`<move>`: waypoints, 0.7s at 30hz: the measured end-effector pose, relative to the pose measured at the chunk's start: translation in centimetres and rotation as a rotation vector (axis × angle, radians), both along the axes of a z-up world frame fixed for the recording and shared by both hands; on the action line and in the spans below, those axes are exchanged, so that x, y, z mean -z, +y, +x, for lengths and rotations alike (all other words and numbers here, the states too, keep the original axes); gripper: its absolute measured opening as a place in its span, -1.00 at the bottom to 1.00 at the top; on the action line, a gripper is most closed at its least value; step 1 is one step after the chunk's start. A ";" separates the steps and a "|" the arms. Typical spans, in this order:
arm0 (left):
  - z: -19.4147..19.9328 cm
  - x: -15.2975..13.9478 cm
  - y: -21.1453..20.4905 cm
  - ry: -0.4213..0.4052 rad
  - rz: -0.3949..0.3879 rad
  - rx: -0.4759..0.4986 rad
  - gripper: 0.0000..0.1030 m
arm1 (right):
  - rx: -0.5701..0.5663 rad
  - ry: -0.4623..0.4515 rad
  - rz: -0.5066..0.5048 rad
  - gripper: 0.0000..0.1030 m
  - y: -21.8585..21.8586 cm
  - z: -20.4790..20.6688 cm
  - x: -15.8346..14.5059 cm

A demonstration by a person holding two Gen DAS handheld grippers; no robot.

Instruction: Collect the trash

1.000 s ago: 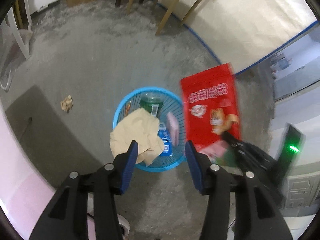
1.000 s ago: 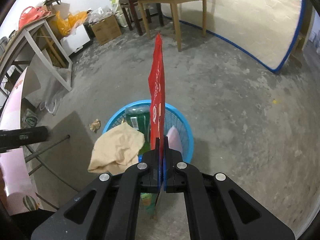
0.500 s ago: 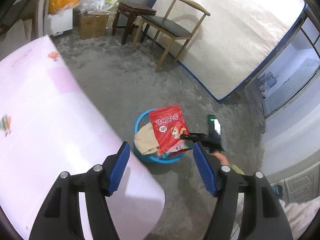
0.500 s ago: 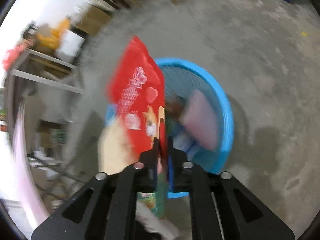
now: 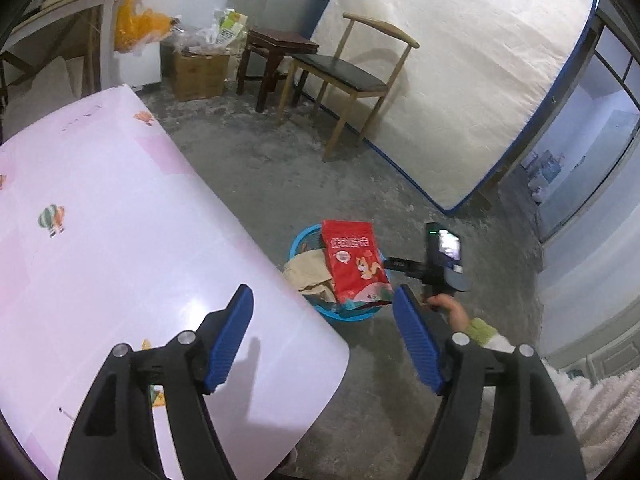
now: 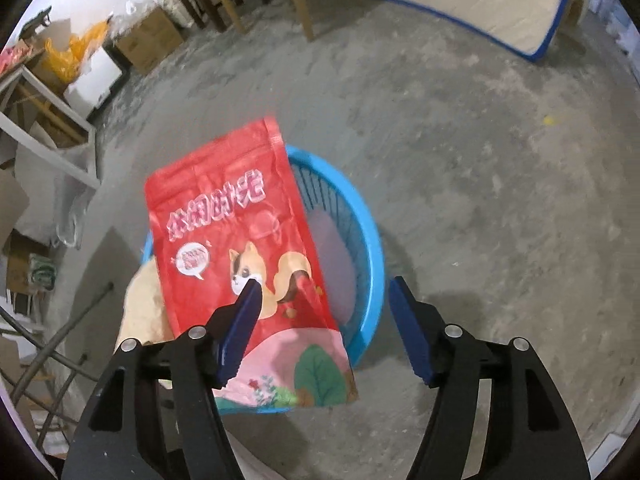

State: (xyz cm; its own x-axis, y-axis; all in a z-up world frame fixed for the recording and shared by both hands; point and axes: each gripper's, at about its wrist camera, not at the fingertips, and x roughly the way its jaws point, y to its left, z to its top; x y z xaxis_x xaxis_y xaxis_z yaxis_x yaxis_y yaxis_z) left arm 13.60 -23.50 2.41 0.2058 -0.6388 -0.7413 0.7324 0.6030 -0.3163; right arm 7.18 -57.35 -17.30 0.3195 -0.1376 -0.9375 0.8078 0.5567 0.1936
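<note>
A red snack bag with a squirrel picture lies tilted across the blue mesh basket, loose from the pads. My right gripper hovers just above it, jaws opening, with the bag's lower edge under the left finger but not pinched. Crumpled tan paper hangs over the basket's left rim. In the left wrist view the bag and basket sit on the floor past the table corner. My left gripper is over the pink table edge, jaws opening, nothing between them. The right gripper is at the bag's right side.
A pink table top fills the left. A wooden chair, dark stool, cardboard box and a leaning mattress stand behind. A person's hand holds the right tool. Metal table legs at left.
The right gripper went from shut on the upright red bag to spread apart, and the bag tipped flat over the basket. The left gripper rose and drew back over the pink table, widening.
</note>
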 end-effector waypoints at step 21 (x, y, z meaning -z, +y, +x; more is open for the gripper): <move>-8.7 -1.2 5.3 -0.215 0.051 -0.332 0.89 | -0.412 -0.322 -0.482 0.85 23.1 -9.6 -24.7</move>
